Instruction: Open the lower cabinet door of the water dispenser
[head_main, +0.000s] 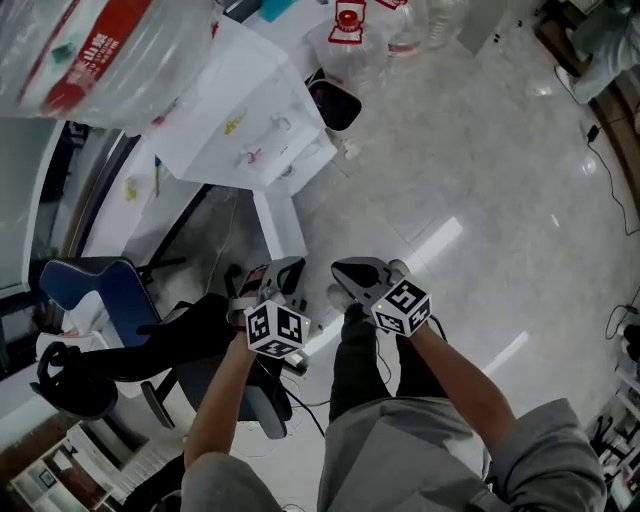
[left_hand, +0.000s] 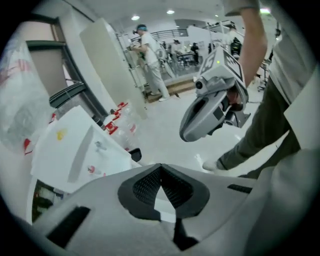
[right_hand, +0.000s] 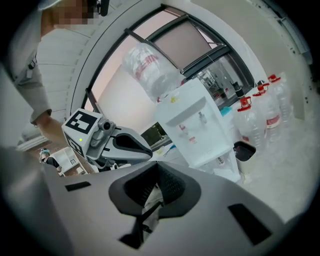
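Two handheld grippers, side by side in the air above the floor. Left gripper (head_main: 284, 272): jaws fully together, nothing between them. Right gripper (head_main: 356, 272): also closed and empty. Neither touches anything. One white plastic water dispenser (head_main: 250, 120) stands ahead of them, well apart, with two taps on its face and one big clear water jug with a red label (head_main: 90, 50) inverted on top. A narrow white panel (head_main: 280, 225) juts from its foot toward the person; probably the lower cabinet door standing open, though the steep view leaves this unsure. Beside the dispenser are one small black bin (head_main: 335, 100) and at least three clear spare bottles with red caps (right_hand: 260, 115). One blue chair (head_main: 90, 285) sits at left. Floor: glossy pale tile (head_main: 480, 200). The left gripper view shows an open hall with people in the distance.
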